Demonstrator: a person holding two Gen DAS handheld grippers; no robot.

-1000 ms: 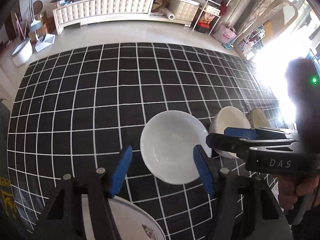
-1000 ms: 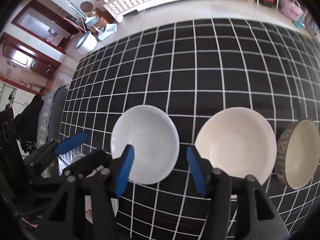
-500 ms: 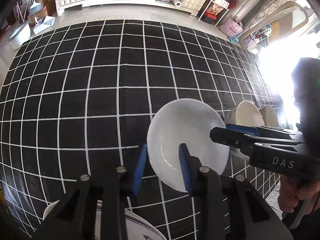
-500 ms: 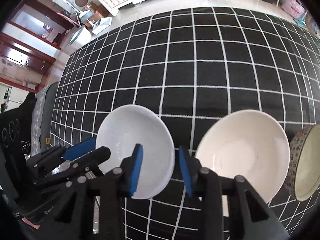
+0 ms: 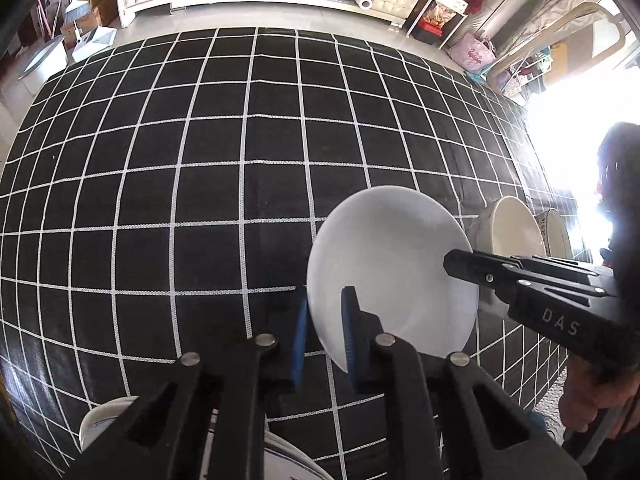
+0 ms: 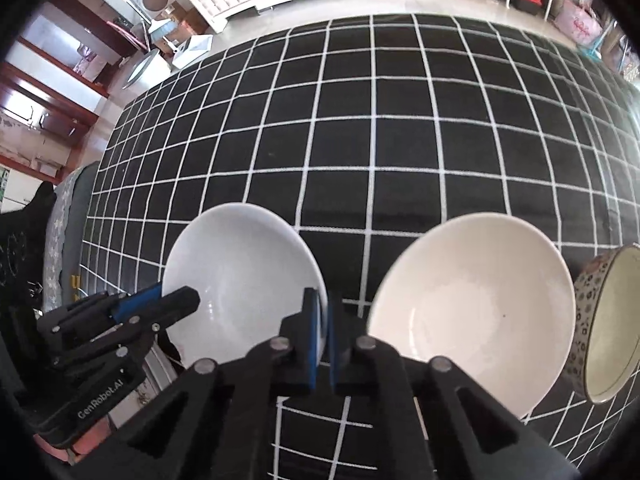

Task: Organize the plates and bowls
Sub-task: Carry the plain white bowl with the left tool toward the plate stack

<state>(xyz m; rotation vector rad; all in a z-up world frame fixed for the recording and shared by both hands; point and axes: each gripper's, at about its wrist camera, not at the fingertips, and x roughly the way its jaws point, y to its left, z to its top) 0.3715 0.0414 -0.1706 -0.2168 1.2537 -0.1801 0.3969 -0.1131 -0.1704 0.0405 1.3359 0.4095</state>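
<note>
Centrally on the black checked cloth (image 6: 400, 152) sits a smooth, glossy white bowl (image 6: 244, 272). Left gripper (image 5: 325, 330) is closing on its near rim; right gripper (image 6: 325, 338) pinches the opposite rim. Right of it: a cream bowl (image 6: 476, 304), then a patterned bowl (image 6: 608, 328), partly cut off.

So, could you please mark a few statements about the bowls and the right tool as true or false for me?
1. The right tool is shut on the white bowl at its rim. True.
2. The cream bowl is stacked inside the white bowl. False: it sits beside it on the cloth.
3. A patterned bowl sits on the cream bowl's other side. True.
4. The cloth is plain red. False: it is black with a white grid.
</note>
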